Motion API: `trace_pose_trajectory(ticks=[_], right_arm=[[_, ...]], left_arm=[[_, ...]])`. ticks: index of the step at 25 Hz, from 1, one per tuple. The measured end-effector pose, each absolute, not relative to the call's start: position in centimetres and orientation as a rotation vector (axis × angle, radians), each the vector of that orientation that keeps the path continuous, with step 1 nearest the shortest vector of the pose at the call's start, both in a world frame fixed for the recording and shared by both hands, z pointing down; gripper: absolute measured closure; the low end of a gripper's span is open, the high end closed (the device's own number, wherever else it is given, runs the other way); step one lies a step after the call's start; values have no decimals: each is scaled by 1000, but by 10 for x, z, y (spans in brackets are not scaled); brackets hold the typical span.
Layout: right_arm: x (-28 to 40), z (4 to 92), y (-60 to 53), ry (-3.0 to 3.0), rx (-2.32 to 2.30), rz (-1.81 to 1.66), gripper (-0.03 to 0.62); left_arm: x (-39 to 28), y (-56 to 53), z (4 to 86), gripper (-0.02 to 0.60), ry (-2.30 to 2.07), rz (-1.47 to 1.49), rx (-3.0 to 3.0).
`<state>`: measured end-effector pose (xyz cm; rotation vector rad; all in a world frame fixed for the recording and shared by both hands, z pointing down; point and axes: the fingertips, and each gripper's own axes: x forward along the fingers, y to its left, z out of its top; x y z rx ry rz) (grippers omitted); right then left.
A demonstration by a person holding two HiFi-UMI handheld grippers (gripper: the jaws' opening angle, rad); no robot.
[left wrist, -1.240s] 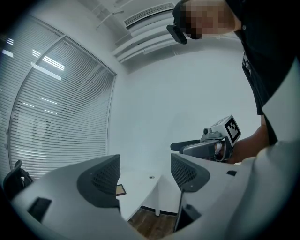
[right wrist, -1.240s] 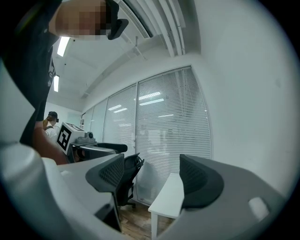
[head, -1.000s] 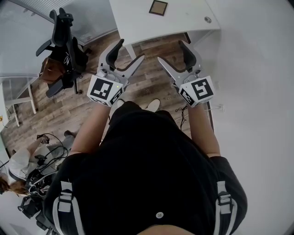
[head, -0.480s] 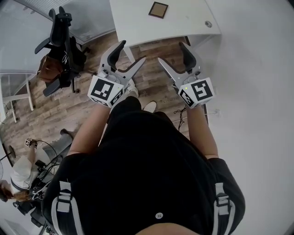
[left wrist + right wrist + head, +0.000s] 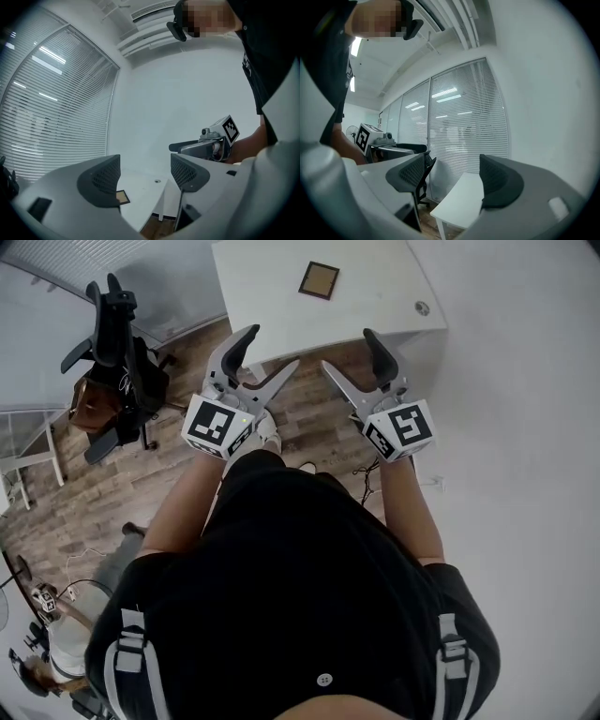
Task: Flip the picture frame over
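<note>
On the table [image 5: 375, 287], a brown, dark-edged picture frame [image 5: 320, 279]; left tool [image 5: 270, 348], right tool [image 5: 347, 349] agape, empty.

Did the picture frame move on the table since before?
No. The frame lies just as far left of the hole in the table as before; only the view has shifted.

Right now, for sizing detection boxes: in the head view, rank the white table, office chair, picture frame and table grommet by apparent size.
1. white table
2. office chair
3. picture frame
4. table grommet
No two look alike.
</note>
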<state>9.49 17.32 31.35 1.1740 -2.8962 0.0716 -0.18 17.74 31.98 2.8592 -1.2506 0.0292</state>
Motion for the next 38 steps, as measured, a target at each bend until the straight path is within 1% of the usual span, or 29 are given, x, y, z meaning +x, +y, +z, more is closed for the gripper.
trace_pose_trajectory(ticks=[17, 29, 38], right_arm=[[37, 323, 24, -2809, 1299, 164, 227], [33, 357, -47, -2690, 1425, 264, 229], [45, 375, -124, -2714, 1374, 318, 229]], left_arm=[[-59, 29, 321, 259, -1131, -2, 2883], [-74, -35, 346, 259, -1127, 12, 2847], [-66, -99, 355, 259, -1250, 46, 2806]])
